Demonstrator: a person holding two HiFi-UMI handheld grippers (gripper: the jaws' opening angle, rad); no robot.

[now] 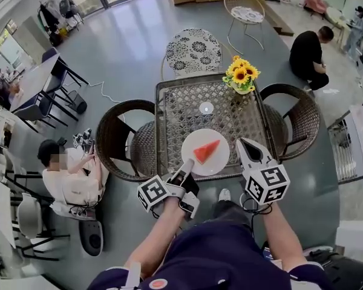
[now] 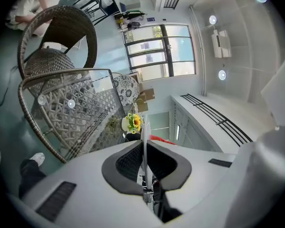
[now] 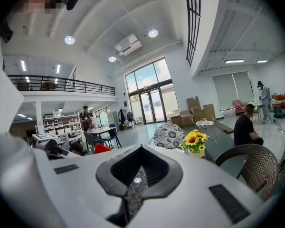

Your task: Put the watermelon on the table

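Our left gripper (image 1: 186, 165) clamps the rim of the round white plate (image 1: 219, 162) carrying the red watermelon wedge (image 1: 206, 151) over the glass-topped lattice table (image 1: 187, 104). Our right gripper (image 1: 245, 147) stands beside it, jaws slightly apart and empty.

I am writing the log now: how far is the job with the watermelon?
Nearly done: the watermelon lies on the plate over the near edge of the table. In hand: the left tool clamps the plate's rim; the right tool is open, empty. Left: release; whether the plate rests yet is unclear.
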